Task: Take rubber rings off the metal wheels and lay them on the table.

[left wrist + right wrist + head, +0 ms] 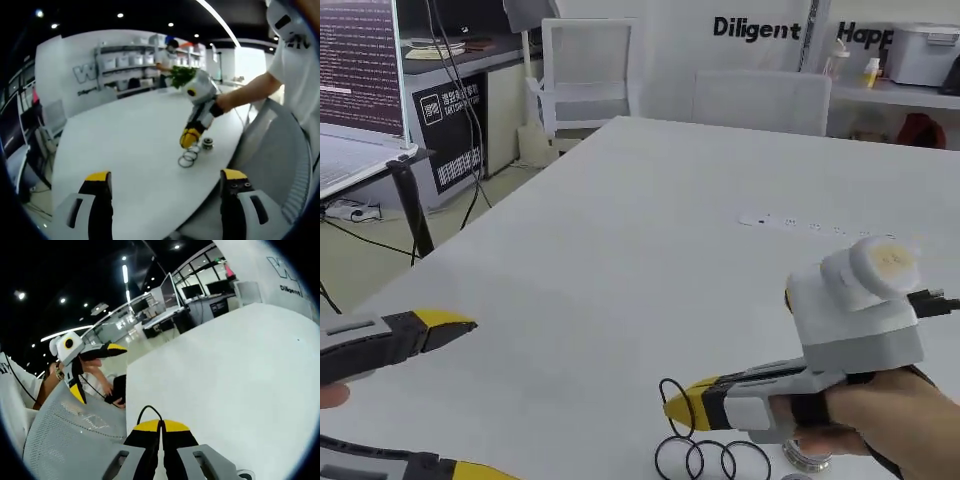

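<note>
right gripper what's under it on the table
Several rings lie on the table below the right gripper, which pinches another ring. A metal wheel peeks out; the hand covers most of it.

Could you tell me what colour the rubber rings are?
Black rubber rings, clearest in head view.

I'm working at a long white table [620,220]. Two white chairs [588,75] are standing at its far end, before a white wall [670,40] bearing black lettering. A monitor [358,65] is glowing on a desk [350,165] to my left. Shelves [125,67] of boxes are lining another wall, and ceiling lights [126,275] are shining overhead.
</note>
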Motion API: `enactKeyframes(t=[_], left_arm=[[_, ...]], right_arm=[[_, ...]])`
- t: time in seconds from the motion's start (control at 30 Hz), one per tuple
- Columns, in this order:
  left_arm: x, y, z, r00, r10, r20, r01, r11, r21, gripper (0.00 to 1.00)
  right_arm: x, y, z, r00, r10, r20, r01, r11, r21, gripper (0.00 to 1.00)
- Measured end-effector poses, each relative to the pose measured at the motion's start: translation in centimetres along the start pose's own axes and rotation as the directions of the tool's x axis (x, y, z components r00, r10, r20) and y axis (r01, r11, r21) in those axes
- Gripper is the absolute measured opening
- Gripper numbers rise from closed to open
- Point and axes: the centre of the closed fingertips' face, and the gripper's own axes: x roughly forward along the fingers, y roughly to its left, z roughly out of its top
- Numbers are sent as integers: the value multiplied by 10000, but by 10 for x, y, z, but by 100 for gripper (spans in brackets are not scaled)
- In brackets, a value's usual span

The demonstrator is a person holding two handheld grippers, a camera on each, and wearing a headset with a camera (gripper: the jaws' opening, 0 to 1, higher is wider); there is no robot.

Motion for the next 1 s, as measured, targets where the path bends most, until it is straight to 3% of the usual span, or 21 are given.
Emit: enactKeyframes(t=[0.3,0.53,1.0], left_arm=[[0,0,1,10000,63,64,-63,10000,8,90],[-1,1,2,9999,109,123,-108,9999,-55,89],[-1,0,3,9996,94,275,-92,9999,-84,87]], right_arm=[[15,-12,-19,9955,-585,-743,538,9965,-644,0],[24,-20,-35,9815,-1234,-1464,1004,9827,-1553,0],[25,-29,-30,9760,-1787,-1242,1603,9764,-1447,0]])
